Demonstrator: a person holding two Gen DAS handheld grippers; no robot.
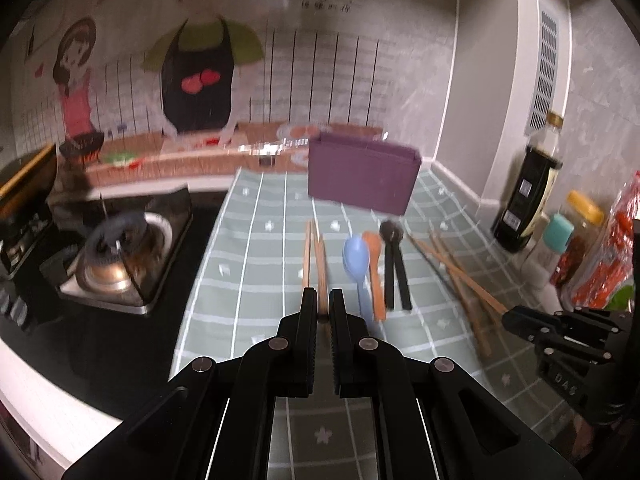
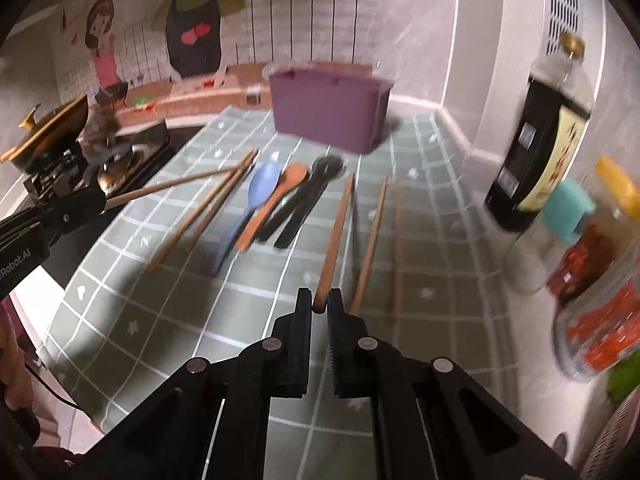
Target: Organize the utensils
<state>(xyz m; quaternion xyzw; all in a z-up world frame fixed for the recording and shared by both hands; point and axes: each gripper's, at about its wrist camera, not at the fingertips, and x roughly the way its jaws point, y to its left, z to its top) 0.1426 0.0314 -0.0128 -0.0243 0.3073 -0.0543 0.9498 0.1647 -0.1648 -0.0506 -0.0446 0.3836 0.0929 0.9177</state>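
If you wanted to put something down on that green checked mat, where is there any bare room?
Bare mat lies in front, nearer than the spoons and chopsticks. Another open strip runs between the purple box and the spoon tips. The middle is crowded: blue spoon, orange spoon, black utensils, loose chopsticks on both sides. The right edge is packed with the dark bottle and jars.

A cartoon cook mural (image 1: 198, 60) covers the grey wall (image 1: 492, 60) behind the gas stove (image 1: 116, 248).

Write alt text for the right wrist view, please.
The right gripper is shut on a wooden chopstick above a green checked mat. Spoons lie ahead, before a purple box.
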